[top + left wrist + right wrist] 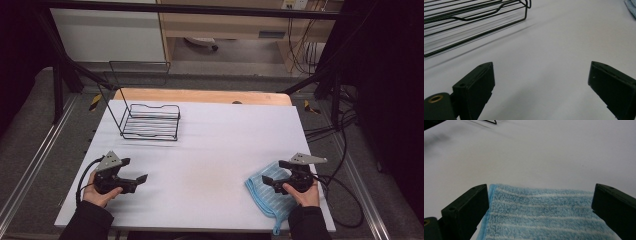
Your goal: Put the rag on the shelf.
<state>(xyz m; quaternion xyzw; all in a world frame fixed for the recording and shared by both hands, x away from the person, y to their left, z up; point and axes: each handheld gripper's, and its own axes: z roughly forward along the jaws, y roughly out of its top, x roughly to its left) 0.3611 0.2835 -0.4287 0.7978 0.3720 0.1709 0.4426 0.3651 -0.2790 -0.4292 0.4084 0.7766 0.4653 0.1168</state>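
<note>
While the left gripper (141, 178) rests wide open on the white table (210, 150), nearer the black wire rack (151, 122), the right gripper (266, 181) hovers, jaws spread, over the striped blue terry cloth (265, 192) at the right front edge; pinching its edge looks next.

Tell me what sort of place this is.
Probably a lab or workshop set up for recording tabletop handling: a white-covered table inside a black metal frame, cables hanging at the back, and a handheld left gripper and right gripper.
</note>
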